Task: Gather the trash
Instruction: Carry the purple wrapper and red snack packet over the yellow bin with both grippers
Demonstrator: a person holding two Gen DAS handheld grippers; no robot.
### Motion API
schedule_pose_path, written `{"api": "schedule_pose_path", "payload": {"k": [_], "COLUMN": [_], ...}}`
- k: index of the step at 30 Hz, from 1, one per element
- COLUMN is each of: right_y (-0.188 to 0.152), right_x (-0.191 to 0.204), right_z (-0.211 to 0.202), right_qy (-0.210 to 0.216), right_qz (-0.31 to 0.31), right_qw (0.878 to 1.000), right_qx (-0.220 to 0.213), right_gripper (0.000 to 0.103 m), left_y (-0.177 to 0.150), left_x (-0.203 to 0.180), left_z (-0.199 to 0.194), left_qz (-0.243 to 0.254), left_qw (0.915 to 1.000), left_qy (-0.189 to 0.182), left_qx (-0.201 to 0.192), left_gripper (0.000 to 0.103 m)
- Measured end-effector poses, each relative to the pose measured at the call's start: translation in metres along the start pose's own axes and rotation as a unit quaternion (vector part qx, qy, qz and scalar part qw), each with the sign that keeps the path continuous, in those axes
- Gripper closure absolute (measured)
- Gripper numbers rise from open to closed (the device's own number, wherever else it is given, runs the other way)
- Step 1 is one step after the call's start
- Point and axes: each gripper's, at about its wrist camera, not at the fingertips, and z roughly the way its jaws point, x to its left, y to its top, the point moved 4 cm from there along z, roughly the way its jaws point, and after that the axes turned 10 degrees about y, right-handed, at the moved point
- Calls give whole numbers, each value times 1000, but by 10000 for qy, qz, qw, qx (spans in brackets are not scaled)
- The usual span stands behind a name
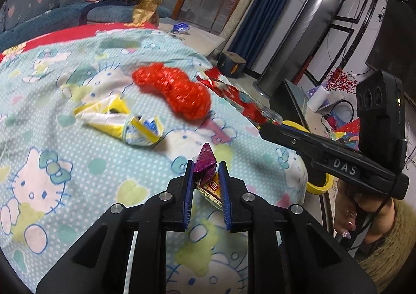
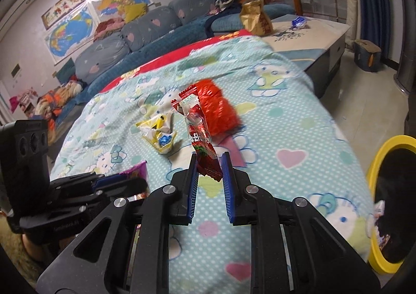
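Note:
My left gripper (image 1: 206,167) is shut on a purple and yellow snack wrapper (image 1: 205,161), held above the Hello Kitty blanket (image 1: 52,112). My right gripper (image 2: 209,161) is shut on a long red wrapper (image 2: 199,132), which sticks up from the jaws; the same wrapper shows in the left wrist view (image 1: 241,101). A crumpled red bag (image 1: 174,91) (image 2: 217,109) and a yellow and white wrapper (image 1: 119,122) (image 2: 158,132) lie on the blanket. A yellow-rimmed bin (image 2: 387,205) stands at the right of the bed.
A pink slip (image 1: 218,132) lies by the red bag. A gold bag (image 2: 254,18) and a blue wrapper (image 2: 299,22) sit on a low table (image 2: 312,41) behind. A sofa (image 2: 130,41) runs along the left. A tall grey appliance (image 1: 299,39) stands at the right.

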Motion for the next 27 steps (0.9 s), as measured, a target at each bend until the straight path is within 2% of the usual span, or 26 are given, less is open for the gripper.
{"api": "schedule_pose_path", "payload": {"k": [27], "right_y": [-21], "right_x": [-72], "right_z": [-95], "right_qy": [-805], "right_qz": [738], "right_qw": [9910], "right_qx": [-780], "right_gripper": [90], "left_y": [28], "left_x": [-85], "left_z": [0], "left_qz": [690], "left_qw": [9962], "left_qy": [-421], "left_qx": [-336], "left_gripper": [87]}}
